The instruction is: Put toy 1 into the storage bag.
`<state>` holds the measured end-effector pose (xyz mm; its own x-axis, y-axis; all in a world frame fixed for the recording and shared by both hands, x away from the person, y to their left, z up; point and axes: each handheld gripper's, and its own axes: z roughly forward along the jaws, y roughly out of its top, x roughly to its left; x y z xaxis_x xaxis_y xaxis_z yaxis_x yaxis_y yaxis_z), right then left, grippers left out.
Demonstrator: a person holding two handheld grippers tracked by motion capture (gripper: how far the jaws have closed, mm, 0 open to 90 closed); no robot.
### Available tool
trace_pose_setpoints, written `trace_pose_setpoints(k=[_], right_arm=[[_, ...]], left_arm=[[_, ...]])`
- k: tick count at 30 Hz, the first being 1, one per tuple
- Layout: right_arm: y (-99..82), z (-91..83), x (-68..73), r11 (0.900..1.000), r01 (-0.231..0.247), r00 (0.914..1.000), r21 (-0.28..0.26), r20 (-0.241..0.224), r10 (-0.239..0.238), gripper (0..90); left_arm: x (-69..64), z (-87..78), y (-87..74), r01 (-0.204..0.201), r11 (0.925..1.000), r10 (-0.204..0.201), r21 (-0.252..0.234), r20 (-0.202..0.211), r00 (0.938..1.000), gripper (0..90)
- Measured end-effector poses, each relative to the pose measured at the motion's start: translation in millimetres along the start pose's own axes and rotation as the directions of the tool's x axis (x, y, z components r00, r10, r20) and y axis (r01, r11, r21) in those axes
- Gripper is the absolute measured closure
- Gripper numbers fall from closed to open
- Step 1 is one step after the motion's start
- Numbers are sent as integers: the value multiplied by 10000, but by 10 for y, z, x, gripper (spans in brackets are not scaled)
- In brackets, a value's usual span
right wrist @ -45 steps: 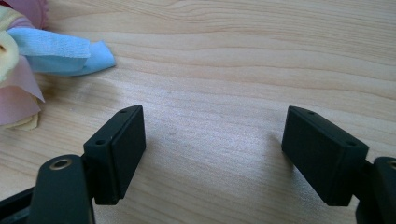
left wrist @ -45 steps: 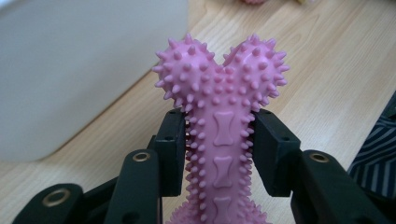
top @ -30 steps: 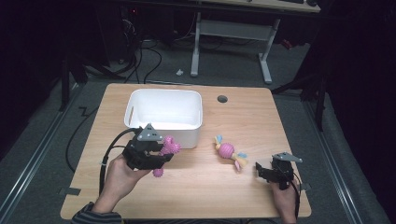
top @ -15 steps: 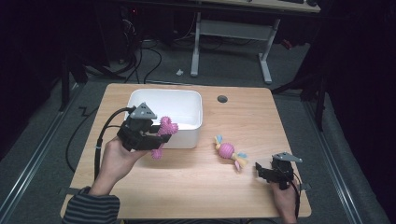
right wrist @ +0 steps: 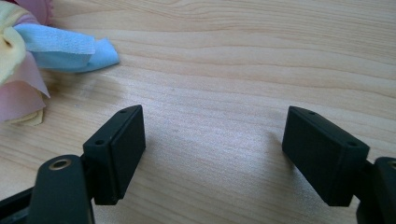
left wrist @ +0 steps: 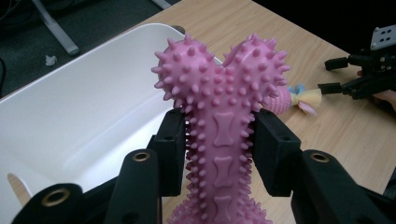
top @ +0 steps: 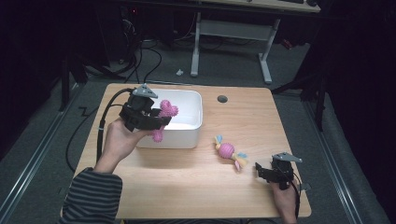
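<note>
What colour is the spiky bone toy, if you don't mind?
The spiky bone toy is pink, clearest in the left gripper view.

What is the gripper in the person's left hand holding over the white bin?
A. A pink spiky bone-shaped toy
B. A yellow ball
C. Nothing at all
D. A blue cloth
A. In the left gripper view, the left gripper is clamped on the shaft of the pink spiky bone-shaped toy, with the white bin just behind it.

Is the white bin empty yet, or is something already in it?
Empty: the white bin's visible inside is bare; the pink spiky bone stays clamped in the left claw.
</note>
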<state>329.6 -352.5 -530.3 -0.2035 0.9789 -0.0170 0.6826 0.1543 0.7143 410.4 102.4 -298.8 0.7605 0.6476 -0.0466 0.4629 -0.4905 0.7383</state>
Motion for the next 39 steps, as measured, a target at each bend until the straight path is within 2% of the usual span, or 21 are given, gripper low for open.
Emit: trace_pose_setpoints(k=[2, 4, 7, 12, 17, 22, 25, 28, 34, 39], right_arm=[[0, 0, -1, 10000, 9, 10000, 0, 1, -9, 214], [0, 0, -1, 10000, 12, 10000, -1, -1, -12, 214], [-1, -1, 0, 10000, 40, 10000, 2, -25, -40, 214], [-1, -1, -2, 10000, 61, 10000, -3, -22, -61, 214], [-1, -1, 0, 10000, 39, 10000, 5, -30, -39, 214], [-1, -1, 0, 10000, 39, 10000, 1, -31, -39, 214], [-1, -1, 0, 10000, 46, 10000, -1, -30, -46, 214], [-2, -1, 0, 10000, 49, 10000, -7, -23, -49, 214], [-2, -2, 0, 10000, 45, 10000, -4, -33, -45, 214], [-2, -2, 3, 10000, 66, 10000, 12, -48, -66, 214]], left_arm=[[53, 42, 63, 142, 9999, -141, 18, -175, 9997, 583], [88, 73, 112, 258, 9997, -258, -46, -153, 9995, 583], [115, 122, 168, 133, 9999, -128, 95, -513, 9986, 583], [162, 231, 216, 131, 9994, -110, 332, -626, 9980, 583], [204, 331, 237, 73, 9988, -23, 488, -1013, 9949, 583], [292, 420, 233, 314, 9976, -233, 616, -1286, 9914, 582], [329, 448, 219, 384, 9982, -303, 471, -1623, 9863, 580], [382, 504, 183, 610, 9969, -519, 499, -1675, 9845, 580], [449, 646, 90, 840, 9939, -706, 720, -1719, 9826, 580], [474, 758, 20, 696, 9944, -543, 794, -1800, 9822, 580]])
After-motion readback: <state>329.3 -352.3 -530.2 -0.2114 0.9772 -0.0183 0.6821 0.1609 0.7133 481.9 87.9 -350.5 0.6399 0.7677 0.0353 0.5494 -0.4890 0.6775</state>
